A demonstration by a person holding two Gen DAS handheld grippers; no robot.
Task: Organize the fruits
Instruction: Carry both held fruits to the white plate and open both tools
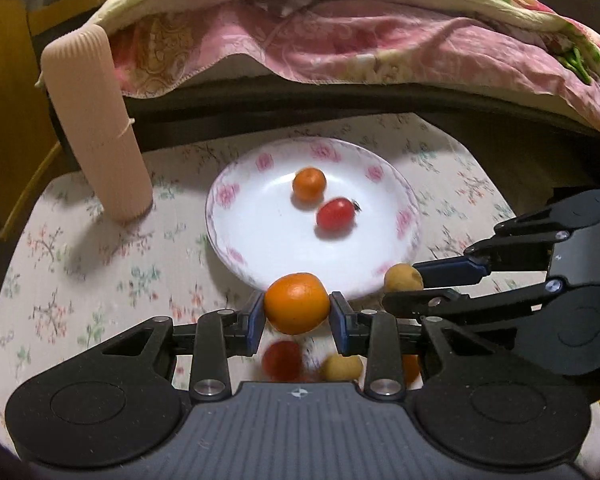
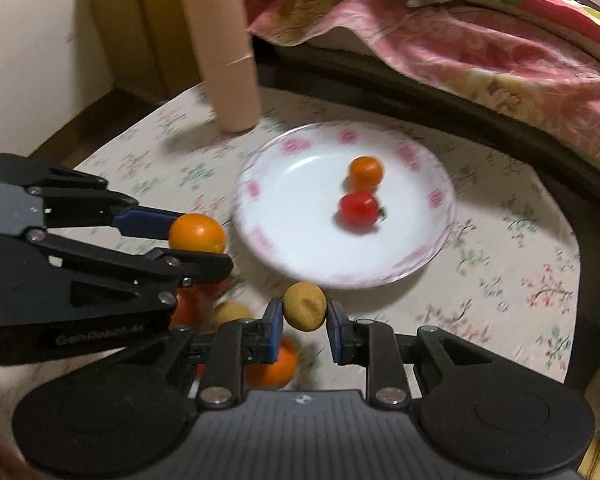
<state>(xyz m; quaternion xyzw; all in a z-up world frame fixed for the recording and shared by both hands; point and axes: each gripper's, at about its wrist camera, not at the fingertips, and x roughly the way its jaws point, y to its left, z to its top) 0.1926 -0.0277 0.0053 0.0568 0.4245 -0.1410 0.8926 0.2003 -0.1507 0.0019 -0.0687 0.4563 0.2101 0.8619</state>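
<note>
Nearest the cameras, a few loose fruits (image 1: pixel 282 360) lie blurred on the flowered cloth (image 1: pixel 100 280) under the two grippers: a red one, a pale yellow one and an orange one, all yet to be moved.

Just above them, the left gripper (image 1: pixel 297 308) is clamped on an orange (image 1: pixel 297 303), its blue pads (image 1: pixel 256 316) pressed to both sides of the fruit. Close on its right, the right gripper (image 2: pixel 304 312) is clamped on a small tan fruit (image 2: pixel 304 306), held at the very fingertips. Both fruits hang clear of the cloth, just short of the near rim of the plate (image 1: pixel 236 256).

Farther on, the plate holds a small orange (image 1: pixel 309 184) and a red tomato (image 1: pixel 335 213), touching or nearly so, a little right of its middle. The left and near parts of the plate are bare.

To do this step well, I judge each fruit should go over the rim and low onto a bare spot before the fingers part, since round fruit dropped from height will roll. The grippers sit very close, so one leading and the other following would avoid a knock.

Beyond the plate, a ribbed pink cylinder (image 1: pixel 96 128) stands far left, and a pink quilt (image 1: pixel 340 40) hangs over the far edge.
</note>
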